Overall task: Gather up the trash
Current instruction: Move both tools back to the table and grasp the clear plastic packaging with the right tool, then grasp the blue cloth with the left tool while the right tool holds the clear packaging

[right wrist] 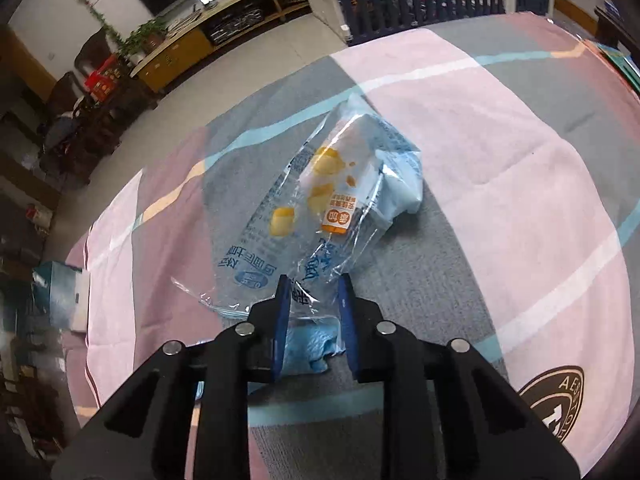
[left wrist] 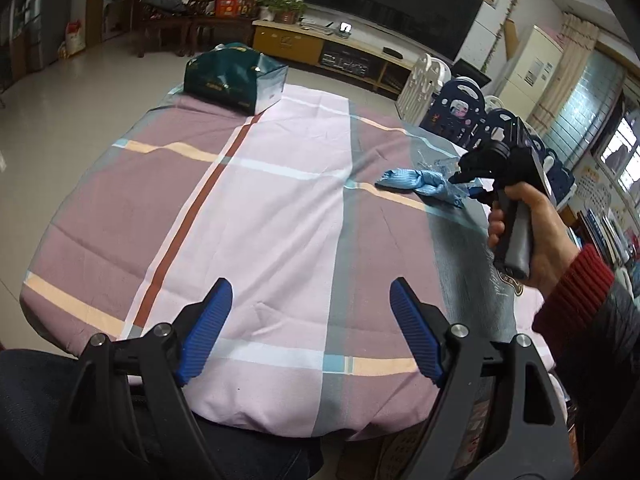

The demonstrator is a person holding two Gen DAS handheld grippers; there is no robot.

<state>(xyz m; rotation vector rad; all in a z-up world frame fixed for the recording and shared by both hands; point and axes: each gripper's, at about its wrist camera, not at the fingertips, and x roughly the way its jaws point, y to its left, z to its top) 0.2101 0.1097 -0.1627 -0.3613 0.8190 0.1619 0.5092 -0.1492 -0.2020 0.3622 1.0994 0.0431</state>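
left tongs (left wrist: 310, 330) gape wide, angled downward; right tongs (right wrist: 314, 312) are narrowed, a hand (left wrist: 528, 236) gripping their handle.

Wide bare table (left wrist: 280, 216) stretches open up to the green bag (left wrist: 232, 76), with only the blue cloth (left wrist: 420, 184) right of it.

A glossy, crinkled clear plastic wrapper (right wrist: 320, 200) lies on a matt woven checked tablecloth (right wrist: 500, 160), beside ribbed blue gripper pads (left wrist: 212, 328).

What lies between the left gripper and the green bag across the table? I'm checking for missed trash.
Only bare tablecloth lies between the left gripper and the green bag, shown in the left wrist view.
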